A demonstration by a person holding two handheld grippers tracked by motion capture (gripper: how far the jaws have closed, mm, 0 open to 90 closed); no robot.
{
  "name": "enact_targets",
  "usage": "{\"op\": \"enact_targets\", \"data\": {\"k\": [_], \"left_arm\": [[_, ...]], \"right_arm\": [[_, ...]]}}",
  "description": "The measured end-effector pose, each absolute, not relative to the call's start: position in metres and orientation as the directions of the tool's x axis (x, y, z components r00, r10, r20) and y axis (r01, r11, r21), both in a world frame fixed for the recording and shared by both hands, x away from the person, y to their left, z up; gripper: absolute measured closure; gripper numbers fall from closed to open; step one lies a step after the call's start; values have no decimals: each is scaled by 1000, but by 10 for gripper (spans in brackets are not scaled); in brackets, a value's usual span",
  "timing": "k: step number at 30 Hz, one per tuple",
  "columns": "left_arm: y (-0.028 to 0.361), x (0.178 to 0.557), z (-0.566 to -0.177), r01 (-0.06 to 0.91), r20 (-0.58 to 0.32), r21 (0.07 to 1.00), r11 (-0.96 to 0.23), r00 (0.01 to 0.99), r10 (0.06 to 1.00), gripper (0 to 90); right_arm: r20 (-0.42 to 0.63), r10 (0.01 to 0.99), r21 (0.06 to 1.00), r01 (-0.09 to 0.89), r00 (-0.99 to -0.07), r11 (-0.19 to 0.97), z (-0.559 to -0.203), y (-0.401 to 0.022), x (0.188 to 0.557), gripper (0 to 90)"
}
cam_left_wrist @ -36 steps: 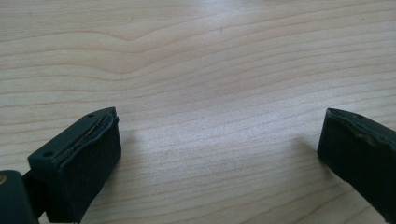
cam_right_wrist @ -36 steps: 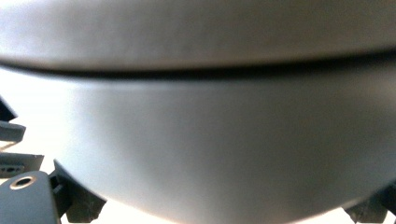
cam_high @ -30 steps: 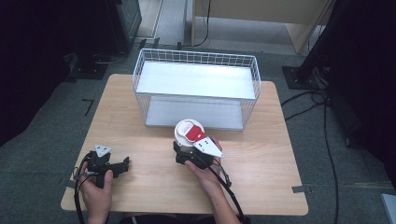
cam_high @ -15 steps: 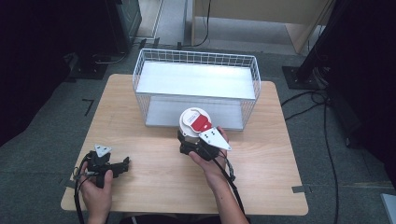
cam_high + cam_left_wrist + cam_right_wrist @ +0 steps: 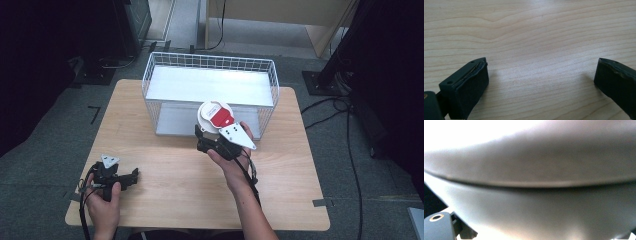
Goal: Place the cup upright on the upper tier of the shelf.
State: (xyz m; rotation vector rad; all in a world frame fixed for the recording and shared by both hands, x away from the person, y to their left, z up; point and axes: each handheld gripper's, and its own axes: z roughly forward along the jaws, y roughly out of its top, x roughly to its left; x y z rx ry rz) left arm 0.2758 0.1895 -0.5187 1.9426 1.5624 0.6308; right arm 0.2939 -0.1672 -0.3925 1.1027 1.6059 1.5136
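A white wire basket (image 5: 165,82) stands at the far middle of the light wooden table (image 5: 165,200). Just before the basket's front wall, the right gripper (image 5: 207,137) holds a round white container with a red label (image 5: 215,115) above the table. The left gripper (image 5: 131,176) lies well before the basket, toward its left, near the table's near-left corner.

I see 1 round white container (image 5: 215,116) with a red patch on its lid, clamped in my right gripper (image 5: 212,137) and raised just in front of the white wire basket (image 5: 150,75) (up close it shows as blurred grey (image 5: 529,182)).
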Motion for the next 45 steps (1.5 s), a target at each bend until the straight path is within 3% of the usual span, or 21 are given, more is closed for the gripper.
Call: {"op": "enact_targets", "data": {"k": [24, 45], "left_arm": [[189, 276, -519, 713, 13, 683, -162, 209, 978, 0], [189, 276, -519, 712, 12, 684, -160, 208, 978, 0]], "right_arm": [[42, 908, 997, 69, -417, -15, -327, -174, 323, 92], [25, 939, 996, 93, -344, 8, -309, -183, 380, 92]]}}
